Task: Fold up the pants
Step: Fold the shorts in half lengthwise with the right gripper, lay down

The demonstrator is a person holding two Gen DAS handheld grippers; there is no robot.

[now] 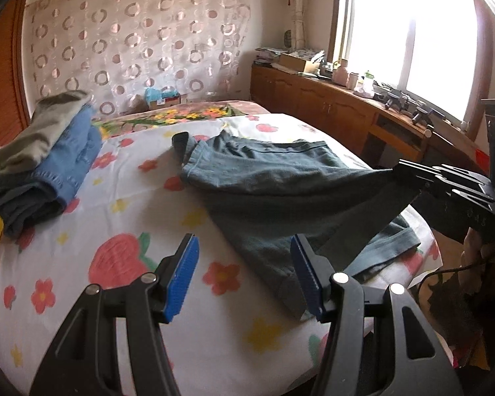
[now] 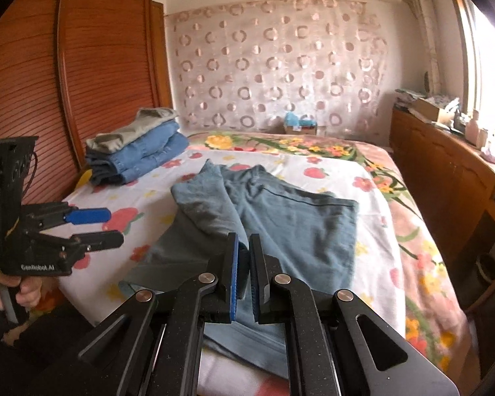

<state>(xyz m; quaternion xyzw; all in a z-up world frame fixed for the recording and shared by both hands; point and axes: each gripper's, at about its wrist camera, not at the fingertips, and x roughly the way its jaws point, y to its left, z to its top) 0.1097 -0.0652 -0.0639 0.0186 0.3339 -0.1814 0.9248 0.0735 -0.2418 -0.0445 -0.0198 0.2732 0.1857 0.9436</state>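
The right gripper point(image 2: 244, 277) is hiding the pants' point(image 2: 280, 217) near edge, clamping a lifted fold of them. The pants are lying on the bed point(image 2: 313, 168), long axis running away toward the curtain point(image 2: 280, 59). The left gripper point(image 1: 244, 279) is hovering agape and empty beside them.

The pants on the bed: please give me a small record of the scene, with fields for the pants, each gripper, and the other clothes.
surface: bed sheet with a flower print
pants: grey-blue pants, spread on the sheet, one part lifted off it
right gripper: shut on the pants, holding up a fold of the cloth
left gripper: open, nothing between the pads, above the sheet beside the pants' near edge
other clothes: folded stack at the far left of the bed, blue denim under a grey-green piece
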